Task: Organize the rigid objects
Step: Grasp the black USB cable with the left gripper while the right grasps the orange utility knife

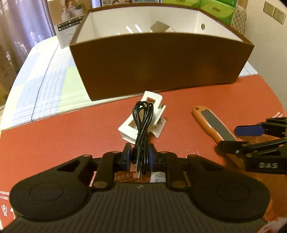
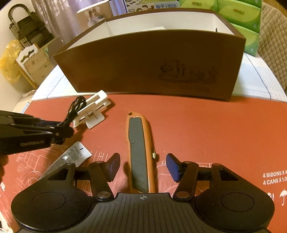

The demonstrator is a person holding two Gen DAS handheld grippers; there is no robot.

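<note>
While the left gripper (image 1: 138, 157) pinches the near end of a coiled black USB cable (image 1: 142, 123), its blue pads pressed tight on the bundle, the pick-up step looks to be in hand. Seen from the left wrist, the cable's far loops drape over a white plastic claw hair clip (image 1: 143, 119) lying on the red printed cardboard sheet (image 1: 53, 134). Just beyond stands the large brown cardboard box with a white inside (image 1: 161, 66), open at the top. The next move probably calls for a clean lift so the loops slide off the clip without dragging it, then a carry over the box's near wall.

From the right wrist, the right gripper (image 2: 142, 167) stands partly open astride an orange utility knife with a grey grip panel (image 2: 140, 152), pads clear of it on both sides. Closing squarely on the knife's body seems the call here. A small white printed tag (image 2: 77, 154) lies to the left.

Under the red sheet lies a pale checked cloth (image 1: 44, 89). Green tissue packs (image 2: 240, 16) stack behind the box, beside a patterned curtain (image 1: 18, 26) and wall sockets (image 1: 274, 12).
</note>
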